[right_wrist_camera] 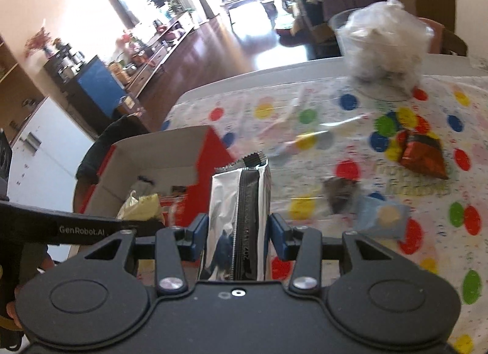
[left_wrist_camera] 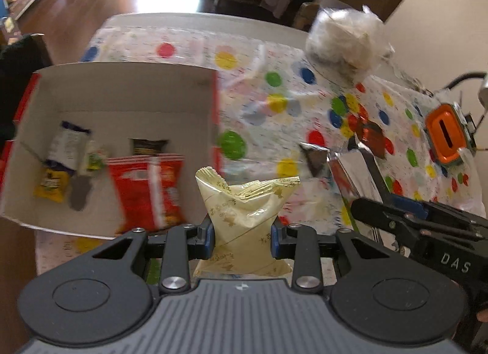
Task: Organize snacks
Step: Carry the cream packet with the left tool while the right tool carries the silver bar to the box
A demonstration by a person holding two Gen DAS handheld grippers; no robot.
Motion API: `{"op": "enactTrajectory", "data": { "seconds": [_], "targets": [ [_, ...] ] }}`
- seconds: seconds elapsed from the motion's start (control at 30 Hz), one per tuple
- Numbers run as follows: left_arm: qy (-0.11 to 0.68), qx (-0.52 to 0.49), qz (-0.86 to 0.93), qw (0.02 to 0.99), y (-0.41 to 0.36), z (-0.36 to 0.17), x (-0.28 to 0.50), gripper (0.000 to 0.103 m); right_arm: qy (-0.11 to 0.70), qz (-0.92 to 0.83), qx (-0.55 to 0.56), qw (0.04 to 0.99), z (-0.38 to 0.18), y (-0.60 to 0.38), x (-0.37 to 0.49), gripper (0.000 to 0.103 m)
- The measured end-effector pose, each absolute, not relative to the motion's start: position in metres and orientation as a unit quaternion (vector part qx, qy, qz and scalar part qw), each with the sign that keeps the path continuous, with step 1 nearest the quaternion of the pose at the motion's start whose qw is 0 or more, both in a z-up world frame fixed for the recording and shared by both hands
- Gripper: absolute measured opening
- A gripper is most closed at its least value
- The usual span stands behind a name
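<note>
Polka-dot tablecloth [left_wrist_camera: 274, 48], orange-rimmed device [left_wrist_camera: 446, 134]

1. Two grippers: left gripper [left_wrist_camera: 243, 239], right gripper [right_wrist_camera: 237, 239].
2. One cream packet [left_wrist_camera: 244, 210] between the left jaws; one silver packet [right_wrist_camera: 241, 219] between the right jaws.
3. One box [left_wrist_camera: 122, 91], beyond the left jaws, with about five snack packs.
4. One clear tub [right_wrist_camera: 384, 45], far beyond the right jaws.

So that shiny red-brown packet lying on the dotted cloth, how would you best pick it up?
Judging by its pose, the red-brown foil packet lies flat and tapers toward its far end, so I'd come down from above and pinch across its narrow middle, fingers on the two long edges. Its crinkled foil probably gives, so a firm squeeze seems wise.
</note>
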State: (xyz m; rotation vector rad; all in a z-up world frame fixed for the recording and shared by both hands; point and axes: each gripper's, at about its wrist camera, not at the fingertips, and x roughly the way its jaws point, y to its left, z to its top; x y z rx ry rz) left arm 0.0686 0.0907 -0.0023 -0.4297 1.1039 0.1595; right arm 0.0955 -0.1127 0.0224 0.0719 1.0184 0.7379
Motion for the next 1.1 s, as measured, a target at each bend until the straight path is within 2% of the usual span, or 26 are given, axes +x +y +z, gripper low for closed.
{"op": "enactTrajectory", "data": {
  "seconds": [0.63, 1.1],
  "targets": [
    [0.518, -0.184, 0.174, 0.817, 0.229, -0.008, 0.041, 0.033, 0.469, 0.374, -0.031, 0.799, 0.005, 0.042, 0.078, 0.043],
    [0.575, -0.176, 0.190, 0.776, 0.290, -0.062, 0.086, 0.033, 0.525, 0.354, -0.090, 0.769, -0.047, 0.122, 0.119, 0.043]
  ]
}}
